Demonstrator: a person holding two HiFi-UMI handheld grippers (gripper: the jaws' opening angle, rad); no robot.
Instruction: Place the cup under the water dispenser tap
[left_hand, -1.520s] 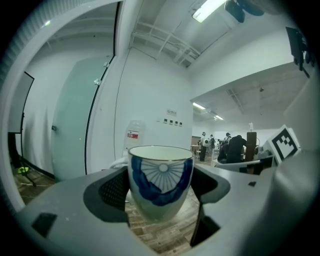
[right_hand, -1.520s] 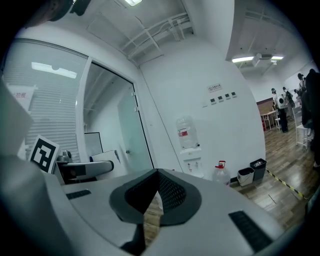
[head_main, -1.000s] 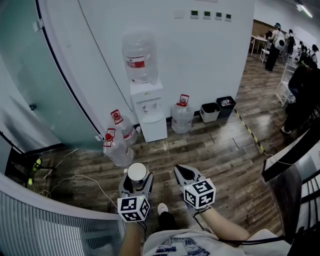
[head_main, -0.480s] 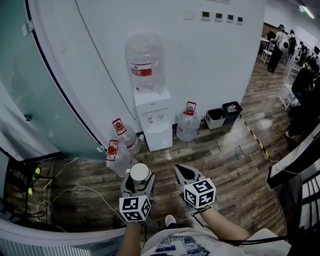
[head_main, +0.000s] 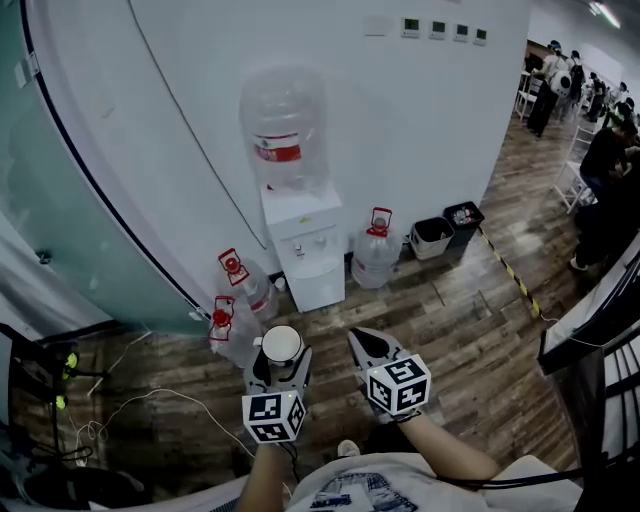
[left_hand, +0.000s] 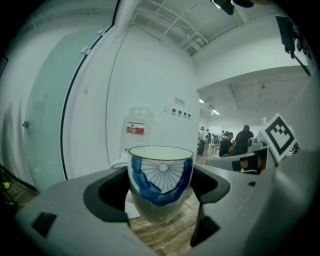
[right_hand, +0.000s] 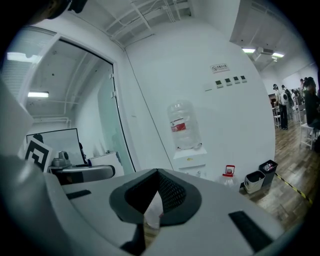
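The cup (left_hand: 160, 177) is kept clamped upright between the left gripper's (head_main: 280, 360) jaws, as a second ago, while the right gripper (head_main: 362, 342) at its 3 o'clock is held with jaws closed together on nothing. The water dispenser (head_main: 305, 245) at 12 o'clock is seen nearer than before (its taps too small to be made out), well apart from the cup. Bare wooden floor (head_main: 440, 310) is left between, with spare bottles (head_main: 238, 318) at 11 o'clock.

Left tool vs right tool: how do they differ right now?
The left tool is shut on an upright white cup with a blue pattern; the right tool grips nothing. The left tool's jaws stand apart around the cup; the right tool's jaws are closed together. Both are held low, side by side, pointing toward the water dispenser.
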